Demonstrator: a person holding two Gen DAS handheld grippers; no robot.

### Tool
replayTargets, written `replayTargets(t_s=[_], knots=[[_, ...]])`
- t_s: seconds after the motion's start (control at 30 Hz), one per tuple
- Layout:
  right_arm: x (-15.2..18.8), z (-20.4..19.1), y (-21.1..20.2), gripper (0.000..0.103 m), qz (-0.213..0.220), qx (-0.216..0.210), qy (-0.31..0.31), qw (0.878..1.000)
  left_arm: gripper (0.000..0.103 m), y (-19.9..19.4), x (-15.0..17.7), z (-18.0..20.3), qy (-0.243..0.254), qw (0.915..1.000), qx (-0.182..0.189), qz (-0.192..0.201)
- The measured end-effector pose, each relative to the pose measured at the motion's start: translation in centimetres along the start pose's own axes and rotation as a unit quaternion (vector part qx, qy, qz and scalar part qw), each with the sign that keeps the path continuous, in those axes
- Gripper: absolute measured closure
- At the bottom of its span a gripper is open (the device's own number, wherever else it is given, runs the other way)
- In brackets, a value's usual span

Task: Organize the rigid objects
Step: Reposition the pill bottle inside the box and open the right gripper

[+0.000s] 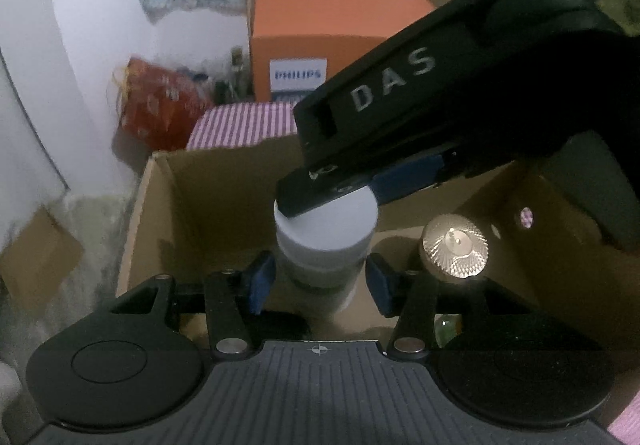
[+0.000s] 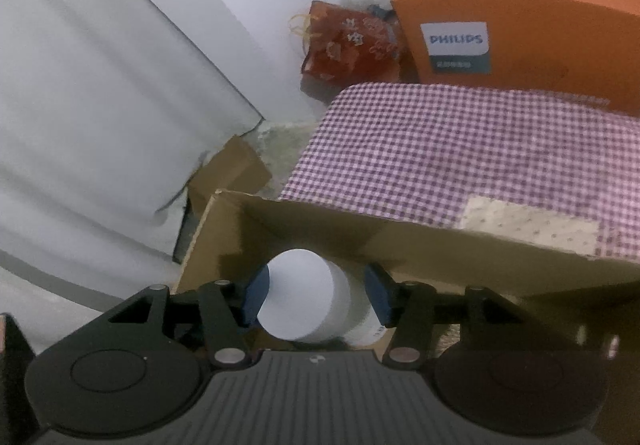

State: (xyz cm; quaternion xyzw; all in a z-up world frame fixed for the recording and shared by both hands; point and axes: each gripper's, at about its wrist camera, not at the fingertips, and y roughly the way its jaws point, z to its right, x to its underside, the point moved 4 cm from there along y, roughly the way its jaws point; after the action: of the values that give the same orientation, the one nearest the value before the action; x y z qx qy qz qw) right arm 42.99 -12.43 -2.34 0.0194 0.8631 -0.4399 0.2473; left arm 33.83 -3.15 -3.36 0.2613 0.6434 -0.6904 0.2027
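The left gripper [image 1: 320, 281] points down into an open cardboard box [image 1: 160, 181], its blue pads [image 1: 259, 283] spread to either side of a white-lidded jar [image 1: 326, 225] that stands upright on the box floor; a gap shows on each side, so the pads do not press on it; the right gripper [image 2: 316, 295] comes in from above and to the right, and in its own view its blue pads [image 2: 256, 295] flank the jar's white lid [image 2: 300, 293], the left one close against the rim, the right one clear of it; whether that left pad actually touches cannot be told; just beside the jar, to its right inside the box, stands a second jar with a shiny faceted metal cap [image 1: 455, 245]; beyond the far wall of the box lies a purple-checked cloth [image 2: 460, 149]; farther back sit a red patterned bag [image 2: 352, 45] and an orange Philips carton [image 2: 516, 5] against a white wall [image 2: 100, 85].
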Motion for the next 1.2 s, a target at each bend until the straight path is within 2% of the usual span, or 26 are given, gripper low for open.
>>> replayTargets(t_s=[0.2, 0.7, 1.07, 1.2], knots=[[0.2, 0.0, 0.4, 0.046, -0.008, -0.018, 0.009, 1.0, 0.056, 0.0, -0.1, -0.3, -0.014, 0.9999, 0.006, -0.007], [1.8, 1.8, -2.1, 0.046, -0.021, 0.007, 0.047, 0.999, 0.056, -1.1, 0.6, 2.2, -0.01, 0.9988, 0.044, -0.02], [2.5, 1.4, -1.7, 0.046, -0.029, -0.011, 0.063, 0.998, 0.056, -2.0, 1.3, 2.1, -0.012, 0.9993, 0.032, -0.018], [2.7, 1.3, -1.8, 0.046, -0.023, -0.016, 0.058, 0.998, 0.055, -2.6, 1.5, 2.1, -0.012, 0.9994, 0.031, -0.005]])
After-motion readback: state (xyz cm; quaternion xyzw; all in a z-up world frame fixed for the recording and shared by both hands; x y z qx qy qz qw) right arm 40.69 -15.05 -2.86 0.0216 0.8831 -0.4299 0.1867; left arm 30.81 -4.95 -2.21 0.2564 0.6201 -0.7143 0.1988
